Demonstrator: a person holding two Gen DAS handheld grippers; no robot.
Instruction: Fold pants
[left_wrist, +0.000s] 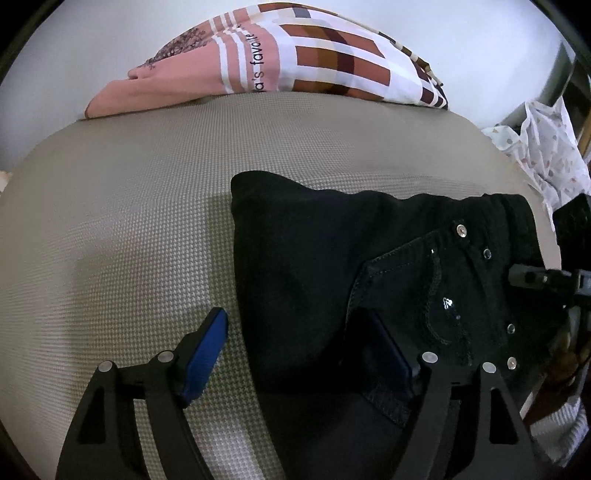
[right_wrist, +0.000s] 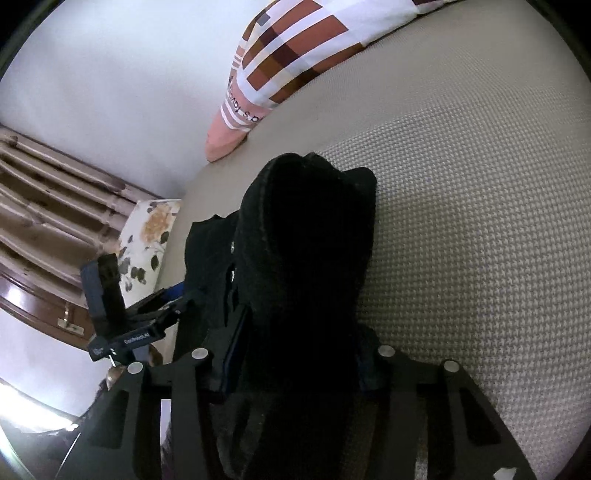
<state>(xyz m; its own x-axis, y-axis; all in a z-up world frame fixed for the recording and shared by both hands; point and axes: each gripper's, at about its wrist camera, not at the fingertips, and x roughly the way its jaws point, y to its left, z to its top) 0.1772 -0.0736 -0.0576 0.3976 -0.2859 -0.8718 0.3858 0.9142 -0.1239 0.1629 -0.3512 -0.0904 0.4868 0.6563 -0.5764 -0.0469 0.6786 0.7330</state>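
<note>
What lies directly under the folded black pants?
The black pants rest on the beige woven bed cover, which shows all around them. Whatever sits beneath the fabric's middle is covered, so only the cover at their edges can be confirmed.

One pair of black pants (left_wrist: 314, 258), two pillows (left_wrist: 332, 62), two grippers (left_wrist: 306, 354).
</note>
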